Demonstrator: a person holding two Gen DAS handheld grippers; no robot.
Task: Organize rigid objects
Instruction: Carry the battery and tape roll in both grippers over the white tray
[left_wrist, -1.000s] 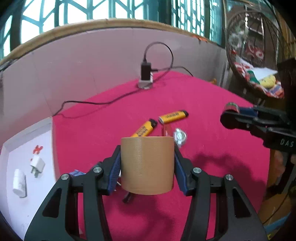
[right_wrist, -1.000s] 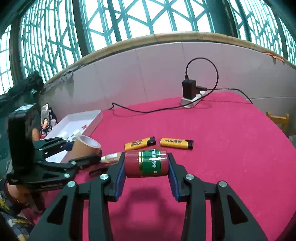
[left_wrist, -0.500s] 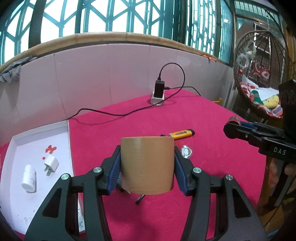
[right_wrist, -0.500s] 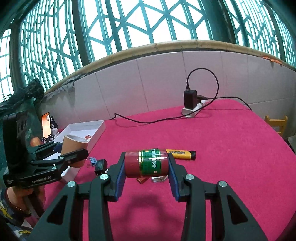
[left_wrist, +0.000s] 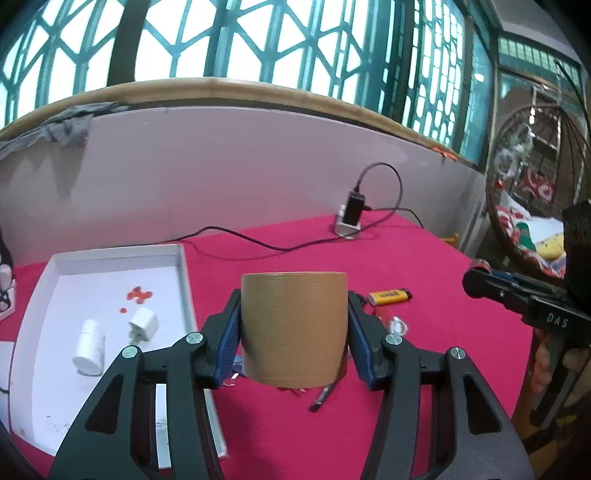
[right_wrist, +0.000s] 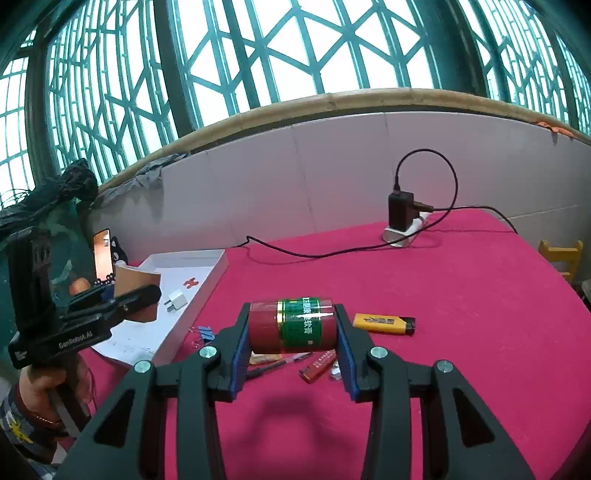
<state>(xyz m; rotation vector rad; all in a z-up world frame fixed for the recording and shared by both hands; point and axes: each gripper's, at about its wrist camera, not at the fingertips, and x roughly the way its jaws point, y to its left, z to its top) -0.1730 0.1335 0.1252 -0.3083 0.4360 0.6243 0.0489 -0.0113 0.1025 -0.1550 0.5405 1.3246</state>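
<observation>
My left gripper (left_wrist: 293, 332) is shut on a brown tape roll (left_wrist: 294, 328) and holds it above the red table, just right of the white tray (left_wrist: 186, 280). The tray holds a white plug (left_wrist: 144, 323) and a white bottle (left_wrist: 88, 347). My right gripper (right_wrist: 291, 332) is shut on a red and green can (right_wrist: 291, 330), held sideways above the table. Below it lie a yellow lighter (right_wrist: 384, 323), a red lighter (right_wrist: 319, 365), a pen (right_wrist: 266, 369) and blue clips (right_wrist: 205, 334). The left gripper with the tape also shows in the right wrist view (right_wrist: 122, 299).
A power strip with a black charger (right_wrist: 400, 221) and its cable (right_wrist: 314, 253) sit at the back by the white wall. A phone (right_wrist: 102, 258) stands beyond the tray. A small wooden chair (right_wrist: 561, 258) stands off the table's right edge.
My left gripper has carried the tape roll left and up toward the tray, which now fills more of its view. My right gripper has risen a little with the can.
</observation>
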